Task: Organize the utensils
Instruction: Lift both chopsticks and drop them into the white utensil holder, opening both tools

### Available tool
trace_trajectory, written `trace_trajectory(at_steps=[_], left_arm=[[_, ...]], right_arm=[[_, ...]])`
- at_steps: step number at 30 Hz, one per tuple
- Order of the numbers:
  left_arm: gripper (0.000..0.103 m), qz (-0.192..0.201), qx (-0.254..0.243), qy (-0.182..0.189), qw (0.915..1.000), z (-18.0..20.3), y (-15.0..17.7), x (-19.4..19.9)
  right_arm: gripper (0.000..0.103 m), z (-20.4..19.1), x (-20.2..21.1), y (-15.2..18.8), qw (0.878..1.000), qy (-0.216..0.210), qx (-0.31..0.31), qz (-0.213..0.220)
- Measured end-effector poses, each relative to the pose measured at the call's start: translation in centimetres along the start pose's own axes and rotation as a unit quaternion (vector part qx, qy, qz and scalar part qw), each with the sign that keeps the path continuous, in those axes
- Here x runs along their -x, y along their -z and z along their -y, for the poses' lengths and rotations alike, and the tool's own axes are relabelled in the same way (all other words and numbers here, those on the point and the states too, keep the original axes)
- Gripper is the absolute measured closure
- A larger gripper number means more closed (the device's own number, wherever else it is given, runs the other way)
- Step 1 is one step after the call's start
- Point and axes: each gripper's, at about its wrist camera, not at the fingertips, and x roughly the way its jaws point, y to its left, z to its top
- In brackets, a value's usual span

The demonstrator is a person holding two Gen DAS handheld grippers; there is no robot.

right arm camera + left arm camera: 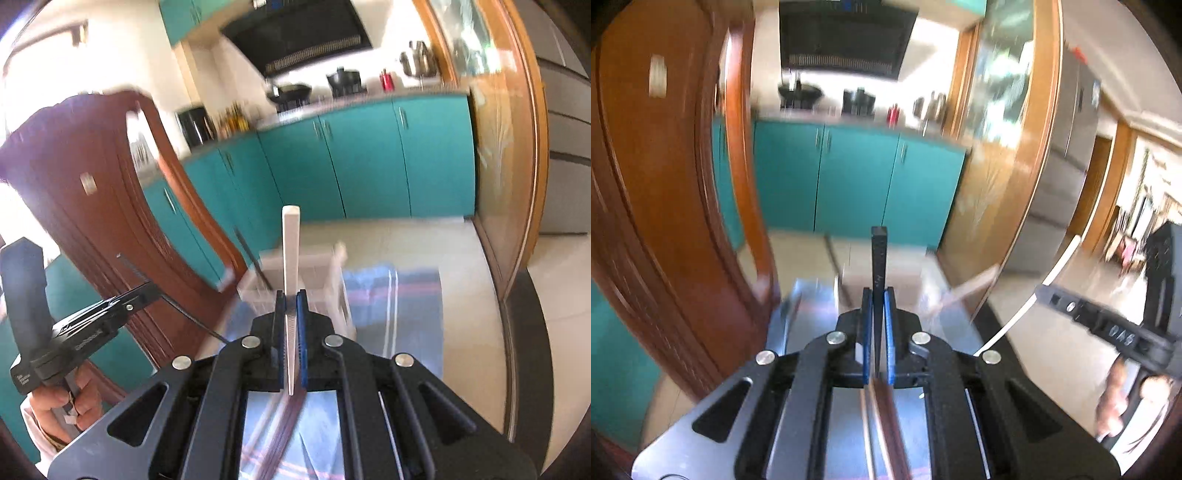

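My left gripper (878, 295) is shut on a black chopstick (879, 254) that sticks straight out ahead of the fingers. My right gripper (291, 295) is shut on a white chopstick (290, 251) that points forward too. Both are held up above a table with a blue striped cloth (399, 306). A clear plastic utensil holder (295, 280) stands on the cloth just beyond my right gripper; a dark stick leans in it. The left gripper (147, 290) with the black chopstick (192, 317) shows at the left of the right wrist view. The right gripper (1045, 291) with the white chopstick (1034, 299) shows at the right of the left wrist view.
A brown wooden chair back (92, 192) rises at the left of the table. Teal kitchen cabinets (369, 155) and a counter with pots lie beyond. A wooden-framed glass door (498, 147) stands at the right. The table's dark rim (532, 332) curves at the right.
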Motion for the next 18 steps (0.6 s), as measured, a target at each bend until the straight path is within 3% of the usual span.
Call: trace_trajectory(at_steps=[4,8,14,18], left_arm=[[0.096,0.065,0.019,-0.004,0.9977,0.3,-4.6,0.5],[0.096,0.100,0.036,-0.026,0.9940,-0.2,-6.0,-1.5],[0.096,0.063,0.049,-0.065,0.9947,-2.3,-4.4,-8.2],[0.096,0.033,0.051,-0.083,0.9947,-2.9,-3.0,-10.6]], right_arm=[[0.097,-0.8,1.0,-4.0,0.997,-0.006,-0.021,0.073],[0.097,-0.6,-0.8,-5.5,0.989,0.038,-0.026,0.137],[0.097,0.1,-8.5,-3.2,0.994,0.076,-0.014,0.071],[0.097,-0.4,-10.9,-1.4,0.995,0.086,0.013,0.045]])
